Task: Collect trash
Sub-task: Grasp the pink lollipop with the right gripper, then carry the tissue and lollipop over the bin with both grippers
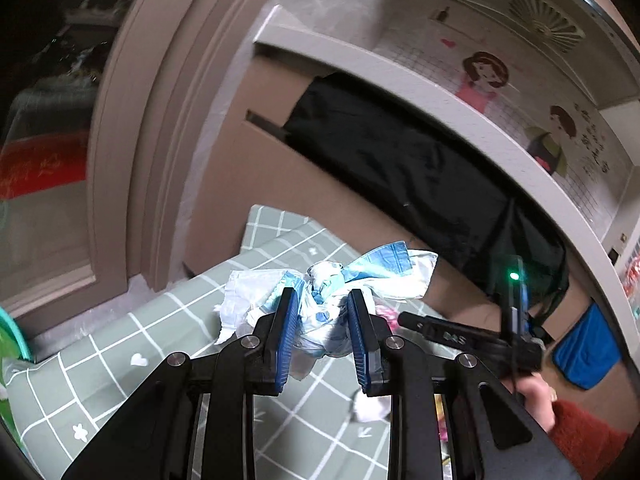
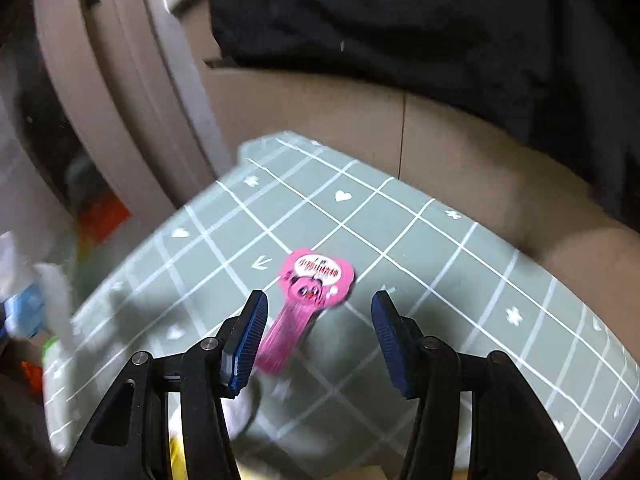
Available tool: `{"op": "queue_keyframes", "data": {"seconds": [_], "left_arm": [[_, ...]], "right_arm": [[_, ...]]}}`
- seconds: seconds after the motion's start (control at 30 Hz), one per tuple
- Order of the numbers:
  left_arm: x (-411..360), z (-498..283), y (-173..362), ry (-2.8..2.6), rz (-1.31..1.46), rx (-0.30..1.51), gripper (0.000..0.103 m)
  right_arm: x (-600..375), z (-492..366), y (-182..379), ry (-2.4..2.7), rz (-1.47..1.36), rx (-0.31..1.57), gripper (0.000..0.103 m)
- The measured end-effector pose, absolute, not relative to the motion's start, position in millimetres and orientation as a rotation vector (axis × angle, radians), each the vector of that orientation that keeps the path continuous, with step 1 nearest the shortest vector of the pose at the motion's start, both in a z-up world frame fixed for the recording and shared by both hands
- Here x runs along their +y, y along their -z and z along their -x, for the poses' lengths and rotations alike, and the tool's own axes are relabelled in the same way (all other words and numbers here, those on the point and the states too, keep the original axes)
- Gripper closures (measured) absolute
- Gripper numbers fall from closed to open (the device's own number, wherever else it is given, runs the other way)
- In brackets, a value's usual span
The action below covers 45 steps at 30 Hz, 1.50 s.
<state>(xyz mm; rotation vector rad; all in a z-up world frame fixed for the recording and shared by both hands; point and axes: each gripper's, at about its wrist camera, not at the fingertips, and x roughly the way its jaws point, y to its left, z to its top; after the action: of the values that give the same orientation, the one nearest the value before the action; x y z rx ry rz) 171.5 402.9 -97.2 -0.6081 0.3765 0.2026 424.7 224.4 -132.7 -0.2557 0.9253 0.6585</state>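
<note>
My left gripper (image 1: 323,300) is shut on a crumpled white and blue plastic wrapper (image 1: 320,292) and holds it above the green checked tablecloth (image 1: 120,344). My right gripper (image 2: 318,308) is open just above a pink wrapper (image 2: 308,296) with a round printed top that lies on the same cloth (image 2: 460,280). The pink wrapper sits between the two blue fingers, nearer the left one. The right gripper also shows in the left wrist view (image 1: 460,332), held by a hand in a red sleeve. A small white crumpled piece (image 1: 374,404) lies on the cloth below the left gripper.
A black cloth (image 1: 400,160) hangs over a cardboard box (image 1: 256,152) behind the table. A door frame (image 1: 140,120) stands at the left. A green rimmed object (image 1: 12,336) is at the far left edge. A blue bag (image 1: 588,344) hangs at the right.
</note>
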Motion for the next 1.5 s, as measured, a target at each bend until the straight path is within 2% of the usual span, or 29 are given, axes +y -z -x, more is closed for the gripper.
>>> {"op": "queue_keyframes", "data": {"seconds": [0.2,0.4,0.67,0.97,1.27,1.5], "left_arm": [[419,-176,115,-0.208,0.642,0.400,0.077],[416,-180,117,-0.200,0.639,0.406,0.077],[385,-182,82,-0.153,0.590,0.356,0.077],[301,-187,11,-0.050,0.436,0.281,0.077],[202,-200,-40,0.050,0.289,0.247,0.077],[129,-209,-61,0.124,0.205,0.238,0.077]], "right_arm": [[249,-443,157,-0.634,0.294,0.987,0.051],[253,-428,153,-0.648,0.420,0.931,0.054],[187,-390,69,-0.721,0.318,0.791,0.054],[90,-337,-20,-0.668,0.272,0.558,0.054],[-19,-294,-69,-0.569,0.211,0.405,0.054],[-90,-272,-81,-0.487,0.164,0.341,0.054]]}}
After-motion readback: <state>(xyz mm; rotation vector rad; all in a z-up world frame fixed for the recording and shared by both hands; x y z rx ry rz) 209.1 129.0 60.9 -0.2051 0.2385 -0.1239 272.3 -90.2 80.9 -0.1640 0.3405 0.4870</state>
